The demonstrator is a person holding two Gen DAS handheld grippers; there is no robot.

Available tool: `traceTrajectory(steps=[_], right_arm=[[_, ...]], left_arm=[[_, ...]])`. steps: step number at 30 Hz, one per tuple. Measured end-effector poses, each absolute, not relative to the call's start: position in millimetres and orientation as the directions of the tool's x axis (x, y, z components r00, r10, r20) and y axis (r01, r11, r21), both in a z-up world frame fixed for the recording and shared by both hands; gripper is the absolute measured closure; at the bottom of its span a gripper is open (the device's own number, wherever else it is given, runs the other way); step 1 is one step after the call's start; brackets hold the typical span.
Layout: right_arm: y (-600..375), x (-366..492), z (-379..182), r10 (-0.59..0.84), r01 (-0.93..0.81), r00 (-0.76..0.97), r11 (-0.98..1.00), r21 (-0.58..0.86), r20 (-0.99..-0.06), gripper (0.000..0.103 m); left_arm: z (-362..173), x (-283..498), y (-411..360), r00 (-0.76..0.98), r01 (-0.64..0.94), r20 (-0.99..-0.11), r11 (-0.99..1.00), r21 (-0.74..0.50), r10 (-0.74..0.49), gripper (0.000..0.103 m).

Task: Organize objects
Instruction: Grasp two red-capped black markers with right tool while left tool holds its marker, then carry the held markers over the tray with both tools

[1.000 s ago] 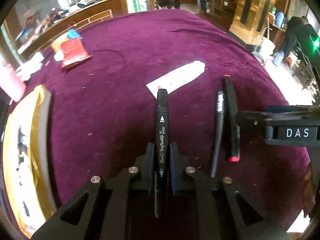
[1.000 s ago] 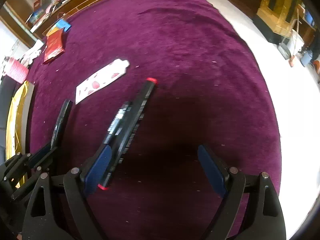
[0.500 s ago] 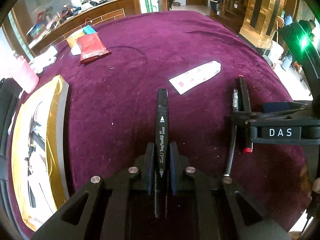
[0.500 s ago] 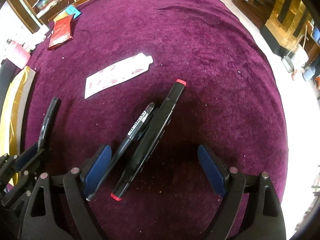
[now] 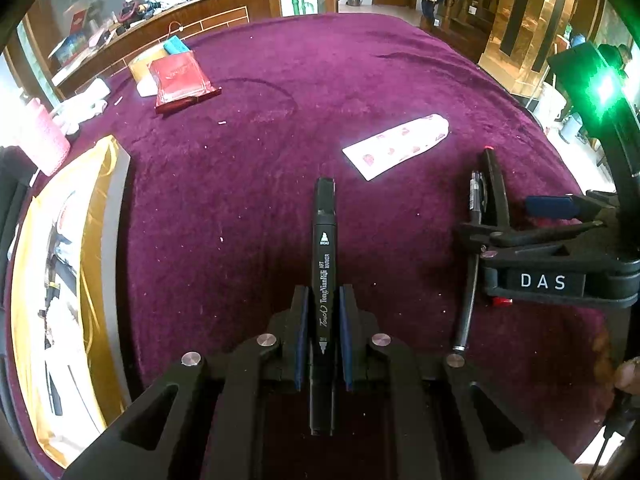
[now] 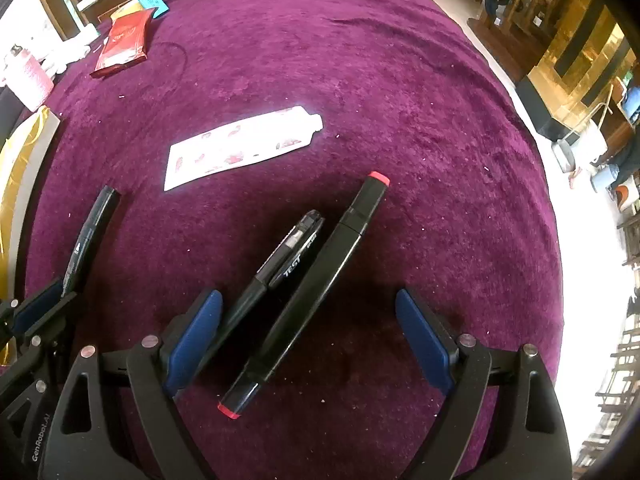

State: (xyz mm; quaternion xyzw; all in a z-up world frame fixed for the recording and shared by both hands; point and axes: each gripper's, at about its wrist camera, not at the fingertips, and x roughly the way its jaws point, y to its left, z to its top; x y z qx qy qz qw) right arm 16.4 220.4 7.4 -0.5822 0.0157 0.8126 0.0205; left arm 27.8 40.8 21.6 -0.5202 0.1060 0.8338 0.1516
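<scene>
My left gripper (image 5: 323,300) is shut on a black art marker (image 5: 325,240), which points forward above the purple cloth; it also shows at the left of the right wrist view (image 6: 90,236). My right gripper (image 6: 310,320) is open and empty, low over a black red-capped marker (image 6: 320,288) and a thin black pen (image 6: 280,264) lying side by side on the cloth between its jaws. Both show in the left wrist view, the marker (image 5: 494,188) and the pen (image 5: 474,240), partly hidden by the right gripper (image 5: 544,216). A flat white tube with red prints (image 6: 240,148) lies beyond them.
A red packet (image 5: 180,80) and small items lie at the far left of the purple table (image 5: 360,80). A yellow-edged open container (image 5: 60,280) stands at the left. A pink cup (image 5: 40,140) is near it. The table edge drops off at the right (image 6: 552,240).
Both grippers have drawn back and up. The red-capped marker and the pen now lie fully between my right gripper's open jaws. The left still holds the art marker.
</scene>
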Motion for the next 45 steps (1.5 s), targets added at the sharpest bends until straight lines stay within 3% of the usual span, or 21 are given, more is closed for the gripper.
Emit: traceTrajectory(steps=[4,10,12,15,25,27,30,32,37,45], right_arm=[[214.5,17.3,7.4,0.022,-0.025,-0.332,-1.0,-0.014,-0.943,0.016],[217.6,21.0,12.7,-0.034,0.0,-0.351,-0.999,0.036,-0.936,0.047],[228.0,19.0,13.9,-0.062,-0.018,-0.347,-0.997,0.073,-0.936,0.068],[245.2,22.1,14.2,-0.104,-0.059,-0.341,-0.99,0.132,-0.934,0.078],[239.7,19.9,15.7,-0.072,-0.065,-0.356,-0.993,0.102,-0.932,0.076],[246.7,19.4,16.5,-0.127,-0.098,-0.357,-0.98,0.172,-0.925,0.075],[264.0,23.5,12.1,-0.331,-0.151,-0.349,-0.903,0.401,-0.877,0.075],[268.8,26.5,9.7,-0.361,-0.171,-0.35,-0.882,0.439,-0.864,0.075],[268.0,26.0,14.7,-0.295,-0.184,-0.358,-0.908,0.377,-0.886,0.075],[218.1,12.0,21.9,-0.065,-0.053,-0.369,-0.994,0.091,-0.927,0.075]], left_arm=[[16.7,26.2,40.0,-0.398,-0.36,-0.905,-0.933,0.005,0.148,0.092],[9.3,22.9,39.2,-0.381,-0.353,-0.91,-0.936,-0.019,0.162,0.092],[8.9,21.7,39.4,-0.384,-0.351,-0.908,-0.936,-0.026,0.169,0.092],[8.4,20.0,38.2,-0.389,-0.346,-0.904,-0.937,-0.036,0.179,0.092],[7.7,17.6,41.0,-0.422,-0.372,-0.884,-0.928,-0.031,0.199,0.092],[9.0,16.2,34.0,-0.398,-0.362,-0.885,-0.928,-0.088,0.239,0.092],[11.5,16.9,21.5,-0.363,-0.33,-0.885,-0.928,-0.171,0.292,0.092],[13.2,19.1,17.2,-0.354,-0.321,-0.881,-0.926,-0.2,0.313,0.092],[16.4,24.5,15.2,-0.339,-0.315,-0.878,-0.92,-0.233,0.338,0.092],[13.2,26.3,17.5,-0.332,-0.31,-0.886,-0.925,-0.221,0.323,0.092]])
